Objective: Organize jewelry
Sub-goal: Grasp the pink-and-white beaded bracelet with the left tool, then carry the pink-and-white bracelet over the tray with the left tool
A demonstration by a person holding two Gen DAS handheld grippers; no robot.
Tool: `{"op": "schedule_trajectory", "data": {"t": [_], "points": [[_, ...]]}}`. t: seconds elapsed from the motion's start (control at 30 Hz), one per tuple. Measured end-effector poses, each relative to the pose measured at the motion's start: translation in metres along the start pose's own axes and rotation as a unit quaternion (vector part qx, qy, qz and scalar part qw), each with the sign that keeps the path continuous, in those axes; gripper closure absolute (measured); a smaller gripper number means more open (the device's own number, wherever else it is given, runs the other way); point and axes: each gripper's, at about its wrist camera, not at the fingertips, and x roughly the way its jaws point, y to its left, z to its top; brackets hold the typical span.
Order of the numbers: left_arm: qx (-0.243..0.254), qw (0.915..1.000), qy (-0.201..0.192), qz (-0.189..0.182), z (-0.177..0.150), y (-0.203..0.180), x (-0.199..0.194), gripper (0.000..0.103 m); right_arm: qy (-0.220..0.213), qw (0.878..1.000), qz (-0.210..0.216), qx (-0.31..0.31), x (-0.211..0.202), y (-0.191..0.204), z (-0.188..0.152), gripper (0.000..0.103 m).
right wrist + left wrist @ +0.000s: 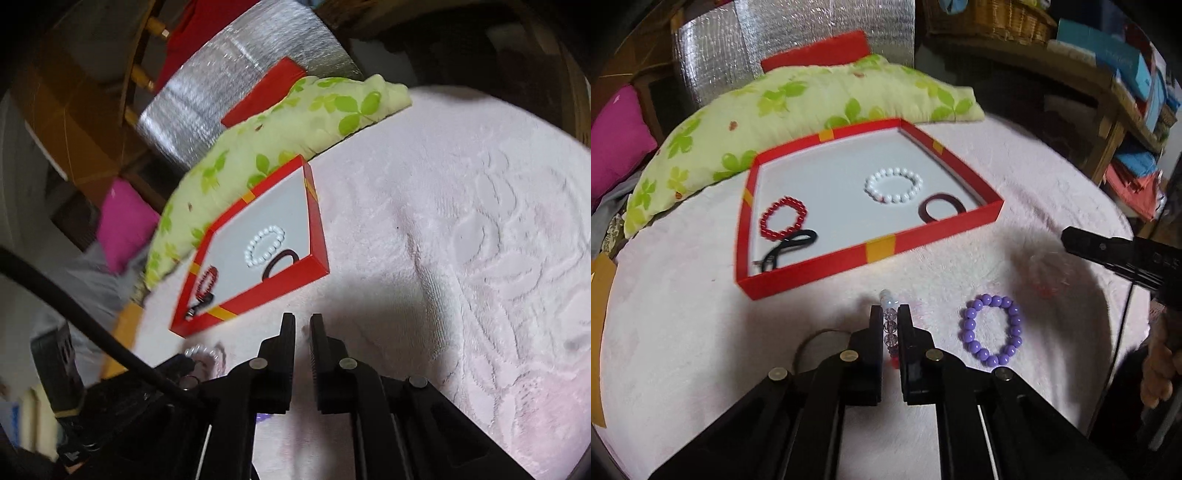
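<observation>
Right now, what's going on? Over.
Left gripper shut on clear glass-bead bracelet. Right gripper shut, empty. Purple bead bracelet waits outside red cardboard tray. Nothing blocking.

The pink cloth (683, 325) covering the table is fleecy and matt, embossed with leaf shapes at 3 o'clock in the right wrist view. The red box (879, 249) looks like matt card with a smooth pale floor. The purple bracelet (991, 334) and white bracelet (894, 184) have glossy beads. The left gripper (890, 321) is matt black plastic pinching clear glassy beads (889, 321). At 12 o'clock, crinkled silver foil (798, 40) glints.
</observation>
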Motion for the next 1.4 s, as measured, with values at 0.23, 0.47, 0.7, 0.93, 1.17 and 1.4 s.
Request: {"op": "schedule_trajectory", "data": {"t": [0.23,0.47,0.7,0.93,1.17,1.4], "points": [[-0.014,0.9992,-0.038,-0.005,-0.012,0.018,-0.037,0.096,0.004,0.996,0.062,0.058,-0.002,-0.012,0.001,0.094],[-0.026,0.9975,-0.065,-0.007,-0.021,0.036,-0.057,0.096,0.006,0.993,0.071,0.094,-0.002,-0.025,0.000,0.094],[-0.049,0.9966,-0.066,-0.008,-0.038,0.057,-0.056,0.096,0.004,0.997,-0.059,0.057,0.000,-0.021,0.000,0.089],[-0.066,0.9959,-0.062,-0.007,-0.052,0.072,-0.050,0.096,0.018,0.986,-0.157,-0.052,0.020,0.001,-0.008,0.050],[-0.073,0.9948,-0.069,-0.017,-0.059,0.078,-0.046,0.096,0.010,0.974,-0.195,-0.118,0.026,0.014,-0.018,0.094],[-0.093,0.9927,-0.071,-0.029,-0.065,0.092,-0.041,0.096,-0.045,0.985,-0.112,-0.121,0.000,0.040,-0.016,0.094]]}}
